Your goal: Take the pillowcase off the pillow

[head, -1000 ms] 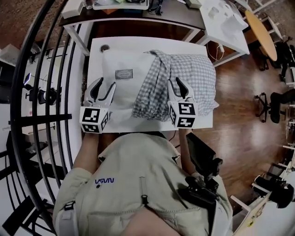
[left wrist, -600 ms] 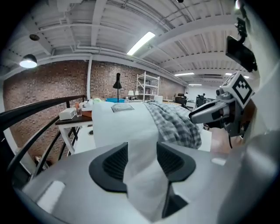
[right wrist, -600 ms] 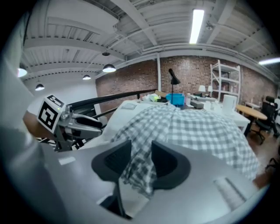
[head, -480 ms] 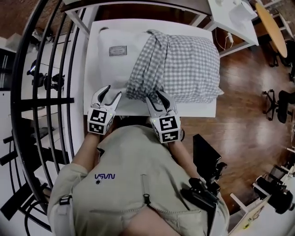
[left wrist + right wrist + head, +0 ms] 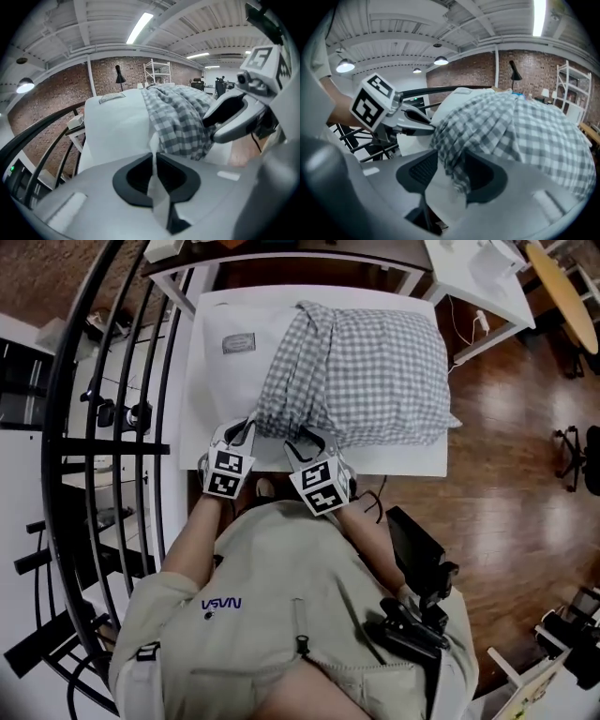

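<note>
Bunching grey-checked pillowcase (image 5: 366, 371); left hand-held gripper (image 5: 241, 428) just clamped onto white pillow (image 5: 225, 390), right hand-held gripper (image 5: 312, 439) just spreading around hem (image 5: 453, 171).

A white table (image 5: 398, 461) stands on a wooden floor (image 5: 506, 521). One white pillow (image 5: 230, 381) lies on it and fills most of the top. A checked pillowcase (image 5: 375, 371) covers the pillow's half toward 3 o'clock.

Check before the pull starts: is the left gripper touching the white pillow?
Touching. The left gripper view shows the left gripper, its jaws having just closed, pinching a white edge of the pillow between them.
</note>
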`<state>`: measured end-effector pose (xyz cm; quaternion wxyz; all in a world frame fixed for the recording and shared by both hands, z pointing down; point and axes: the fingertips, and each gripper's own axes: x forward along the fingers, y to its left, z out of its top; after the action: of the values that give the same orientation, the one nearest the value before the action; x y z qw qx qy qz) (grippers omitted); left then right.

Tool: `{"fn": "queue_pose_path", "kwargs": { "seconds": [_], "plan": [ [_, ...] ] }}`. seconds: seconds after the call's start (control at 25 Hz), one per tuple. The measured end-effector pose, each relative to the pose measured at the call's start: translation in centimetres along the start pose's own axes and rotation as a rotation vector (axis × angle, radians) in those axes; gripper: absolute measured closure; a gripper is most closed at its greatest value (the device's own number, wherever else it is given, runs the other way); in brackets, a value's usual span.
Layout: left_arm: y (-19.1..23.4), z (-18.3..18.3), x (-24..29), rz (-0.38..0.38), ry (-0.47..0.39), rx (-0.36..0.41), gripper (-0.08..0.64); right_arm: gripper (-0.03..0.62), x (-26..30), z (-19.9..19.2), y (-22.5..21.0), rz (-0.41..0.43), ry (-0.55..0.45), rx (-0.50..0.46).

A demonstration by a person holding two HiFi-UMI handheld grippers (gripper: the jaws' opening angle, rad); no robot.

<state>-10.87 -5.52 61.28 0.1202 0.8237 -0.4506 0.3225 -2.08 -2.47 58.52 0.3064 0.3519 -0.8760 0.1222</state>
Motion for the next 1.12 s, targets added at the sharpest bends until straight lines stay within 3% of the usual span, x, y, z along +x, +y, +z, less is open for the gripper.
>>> {"fn": "queue_pose_path", "kwargs": {
  "seconds": [0.12,0.24,0.32,0.4,0.56,0.8,0.92,1.12],
  "plan": [
    [0.0,1.1,-0.9,-0.051,-0.055,-0.06,0.545,0.387,2.1,-0.3,0.4,-0.051,0.035,0.009],
    [-0.7,2.8,-2.0,-0.117,-0.111,-0.062,0.546,0.391,3.4,-0.4,-0.6,-0.16,0.072,0.004],
    [-0.5,3.6,-2.5,-0.132,-0.142,-0.05,0.546,0.488,3.2,0.0,-1.7,-0.232,0.075,-0.001],
    [0.3,4.2,-3.2,-0.128,-0.174,-0.055,0.546,0.557,2.0,1.0,-2.2,-0.274,0.042,0.013],
    [2.5,6.5,-4.8,-0.105,-0.252,-0.093,0.546,0.577,-2.0,3.2,-3.5,-0.392,-0.03,0.006],
    [7.9,7.4,-6.5,-0.065,-0.308,-0.217,0.546,0.578,-8.9,-0.5,-12.1,-0.651,0.01,0.095],
    [8.9,5.7,-6.6,-0.062,-0.289,-0.285,0.546,0.578,-9.8,-3.1,-14.6,-0.68,0.081,0.115],
    [7.1,2.0,-5.1,-0.05,-0.222,-0.336,0.546,0.578,-7.4,-6.5,-14.4,-0.634,0.145,0.189]
  ]
}}
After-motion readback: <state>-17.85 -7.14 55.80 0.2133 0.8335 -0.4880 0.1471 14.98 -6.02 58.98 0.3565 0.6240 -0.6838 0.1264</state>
